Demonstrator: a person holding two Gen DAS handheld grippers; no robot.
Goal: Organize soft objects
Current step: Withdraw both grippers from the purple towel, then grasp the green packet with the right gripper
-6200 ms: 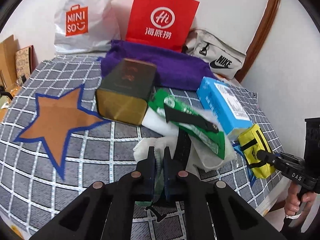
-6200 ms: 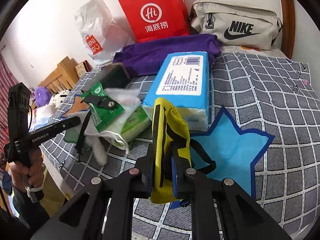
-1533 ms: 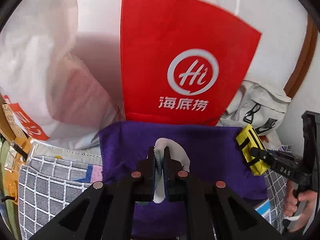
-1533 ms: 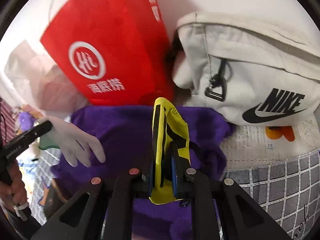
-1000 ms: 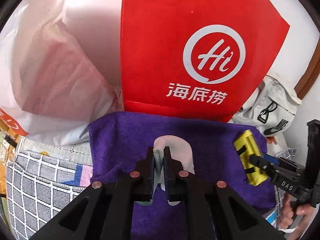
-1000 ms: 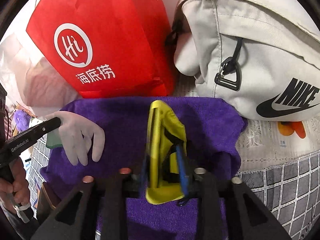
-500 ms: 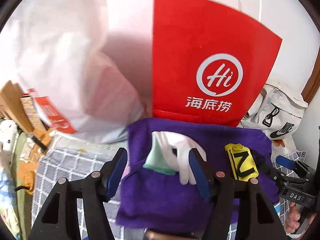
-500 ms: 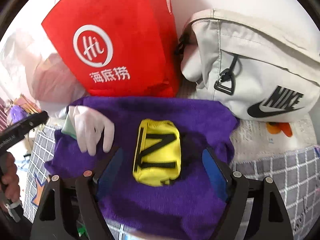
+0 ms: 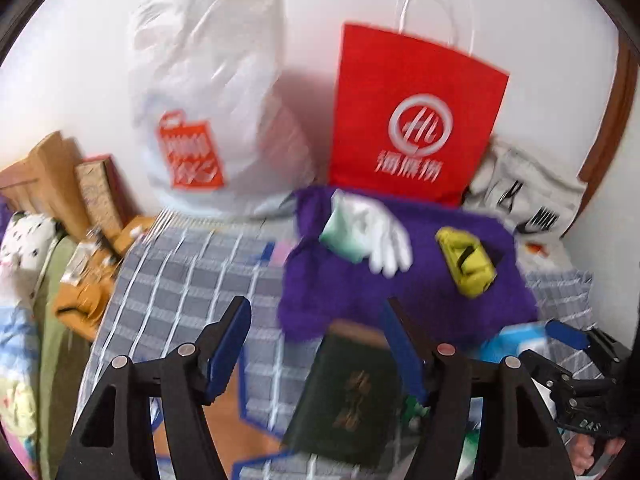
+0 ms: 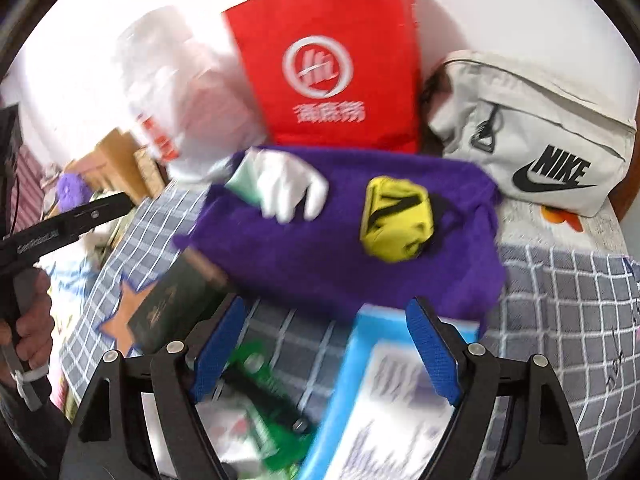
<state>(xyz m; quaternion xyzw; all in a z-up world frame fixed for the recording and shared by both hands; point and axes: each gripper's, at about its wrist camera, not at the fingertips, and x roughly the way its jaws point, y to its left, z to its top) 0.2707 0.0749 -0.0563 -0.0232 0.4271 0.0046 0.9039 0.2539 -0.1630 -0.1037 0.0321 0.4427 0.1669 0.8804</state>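
Observation:
A white glove with a pale green cuff (image 9: 370, 230) (image 10: 286, 188) and a yellow pouch with black straps (image 9: 466, 262) (image 10: 396, 218) lie apart on a purple towel (image 9: 400, 280) (image 10: 320, 248) at the back of the bed. My left gripper (image 9: 316, 340) is open and empty, back from the towel, above a dark green box (image 9: 348, 392). My right gripper (image 10: 324, 348) is open and empty, above a blue tissue pack (image 10: 384, 400). Both views are motion-blurred.
A red paper bag (image 9: 416, 120), a white plastic bag (image 9: 208, 120) and a beige Nike bag (image 10: 536, 140) stand against the wall behind the towel. A green-and-white packet (image 10: 260, 412) lies by the tissue pack. The bed has a grey checked cover (image 9: 188, 280).
Both grippers opened and let go of the glove and the yellow pouch on the purple towel, then pulled back toward the front of the bed.

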